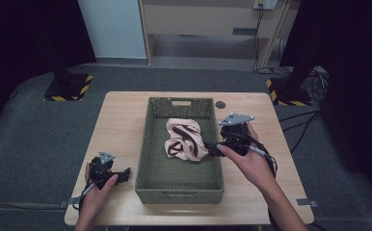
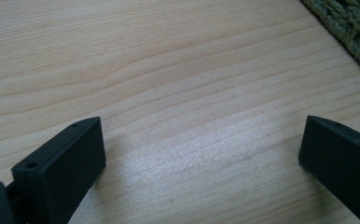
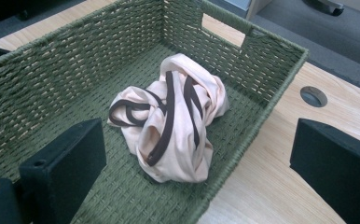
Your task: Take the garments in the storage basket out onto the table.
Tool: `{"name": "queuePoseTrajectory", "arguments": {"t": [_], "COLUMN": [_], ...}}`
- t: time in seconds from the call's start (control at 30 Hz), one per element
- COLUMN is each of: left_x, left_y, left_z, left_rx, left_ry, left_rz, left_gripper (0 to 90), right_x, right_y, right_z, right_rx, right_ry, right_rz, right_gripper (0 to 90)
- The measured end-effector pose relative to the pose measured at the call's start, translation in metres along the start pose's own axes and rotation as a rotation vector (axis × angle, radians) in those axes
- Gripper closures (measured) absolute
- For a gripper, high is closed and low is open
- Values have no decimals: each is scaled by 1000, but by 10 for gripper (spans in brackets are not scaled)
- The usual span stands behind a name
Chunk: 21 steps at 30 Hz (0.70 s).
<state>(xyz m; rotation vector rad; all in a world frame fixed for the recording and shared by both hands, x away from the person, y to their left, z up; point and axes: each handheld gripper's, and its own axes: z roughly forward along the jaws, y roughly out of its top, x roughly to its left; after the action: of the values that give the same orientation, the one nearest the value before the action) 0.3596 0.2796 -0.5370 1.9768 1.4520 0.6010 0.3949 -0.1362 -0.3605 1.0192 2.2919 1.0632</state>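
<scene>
A crumpled pale pink cloth with dark brown trim [image 1: 184, 139] [image 3: 173, 119] lies inside a green woven basket [image 1: 148, 144] [image 3: 38, 74] at the table's middle. My right gripper [image 1: 215, 149] [image 3: 199, 163] hovers over the basket's right rim, open, its jaws astride the rim with the cloth just ahead of them. My left gripper [image 1: 124, 174] [image 2: 201, 154] rests low over bare wood left of the basket, open, nothing between its jaws.
The wooden table [image 1: 121, 120] has a round cable hole [image 1: 220, 104] [image 3: 314, 96] behind the basket's right corner. The basket's edge [image 2: 350, 32] lies near the left gripper. Grey carpet and black stands surround the table.
</scene>
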Motion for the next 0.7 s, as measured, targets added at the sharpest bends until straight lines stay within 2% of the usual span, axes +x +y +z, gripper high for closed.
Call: {"name": "queuePoseTrajectory", "arguments": {"t": [0.4, 0.7], "left_x": [0, 0], "left_y": [0, 0], "left_z": [0, 0], "left_rx": [0, 0], "left_ry": [0, 0], "left_rz": [0, 0], "left_gripper": [0, 0], "right_x": [9, 11], "right_y": [10, 11], "right_z": [19, 29], "right_rx": [17, 32], "right_ry": [16, 19], "right_rz": [-4, 3], "right_gripper": [32, 32]}}
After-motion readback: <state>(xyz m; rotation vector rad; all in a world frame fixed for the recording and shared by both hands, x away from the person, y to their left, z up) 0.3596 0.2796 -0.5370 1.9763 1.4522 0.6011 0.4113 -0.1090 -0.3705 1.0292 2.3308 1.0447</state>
